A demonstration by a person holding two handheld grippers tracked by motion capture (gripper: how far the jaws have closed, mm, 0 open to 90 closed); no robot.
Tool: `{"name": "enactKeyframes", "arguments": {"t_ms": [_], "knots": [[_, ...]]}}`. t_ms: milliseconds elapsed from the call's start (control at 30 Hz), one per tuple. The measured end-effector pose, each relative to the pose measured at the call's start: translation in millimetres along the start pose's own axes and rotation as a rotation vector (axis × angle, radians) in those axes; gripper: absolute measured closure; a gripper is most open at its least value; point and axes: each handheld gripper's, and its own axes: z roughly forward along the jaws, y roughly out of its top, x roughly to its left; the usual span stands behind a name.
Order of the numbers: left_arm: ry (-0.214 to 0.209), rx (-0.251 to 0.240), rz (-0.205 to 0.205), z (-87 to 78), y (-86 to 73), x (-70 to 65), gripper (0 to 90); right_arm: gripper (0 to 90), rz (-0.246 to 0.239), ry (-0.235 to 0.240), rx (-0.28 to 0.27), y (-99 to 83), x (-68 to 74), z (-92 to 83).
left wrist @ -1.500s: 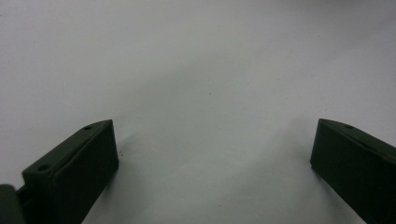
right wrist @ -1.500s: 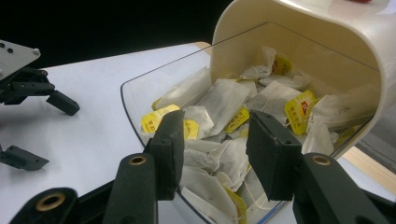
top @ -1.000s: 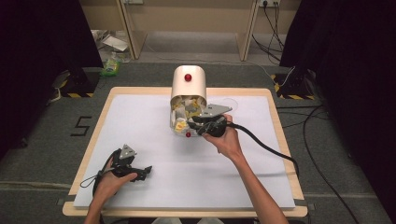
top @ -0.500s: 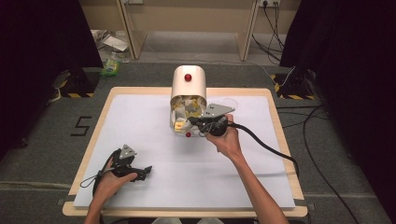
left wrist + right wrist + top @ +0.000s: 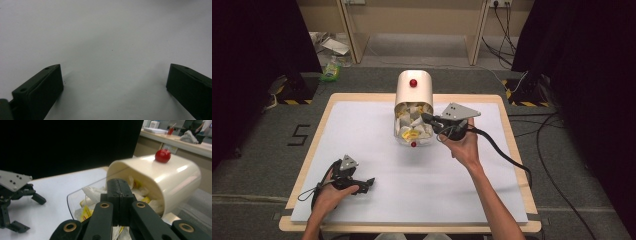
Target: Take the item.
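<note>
A cream rounded canister (image 5: pixel 413 90) with a red knob (image 5: pixel 413 82) lies on its side at the back middle of the white table (image 5: pixel 492 200). Its clear front cover (image 5: pixel 412 141) hangs open toward me, and white and yellow packets (image 5: pixel 412 131) are piled inside. My right gripper (image 5: pixel 424 117) is shut, its tips at the right side of the canister's mouth among the packets (image 5: pixel 87 212). In the right gripper view the jaws (image 5: pixel 120 185) press flat together and I see nothing between them. My left gripper (image 5: pixel 368 184) rests open on the front left of the table, with bare white surface between its jaws (image 5: pixel 113 82).
The right gripper's black cable (image 5: pixel 507 157) trails across the table's right side. The left gripper (image 5: pixel 28 212) also appears far left in the right gripper view. Dark curtains stand on both sides, and cables lie on the floor at right (image 5: pixel 557 135).
The right gripper has edged slightly toward the canister's mouth. The left gripper has stayed put.
</note>
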Motion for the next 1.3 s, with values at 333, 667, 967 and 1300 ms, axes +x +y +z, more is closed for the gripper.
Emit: {"name": "enactKeyframes", "arguments": {"t_ms": [333, 667, 967, 1300], "knots": [[0.0, 0.0, 0.0, 0.0, 0.0, 0.0, 0.0, 90.0, 0.001, -0.043, -0.071, 16.5, -5.3, -27.3], [0.0, 0.0, 0.0, 0.0, 0.0, 0.0, 0.0, 90.0, 0.015, -0.122, -0.089, 17.1, -25.7, -51.1], [0.0, 0.001, 0.0, 0.0, 0.0, 0.0, 0.0, 90.0, 0.059, -0.209, -0.072, -0.8, -52.8, -64.3], [0.0, 0.0, -0.001, 0.1, 0.0, 0.0, 0.0, 90.0, 0.113, -0.295, -0.051, -21.2, -82.1, -66.2]]}}
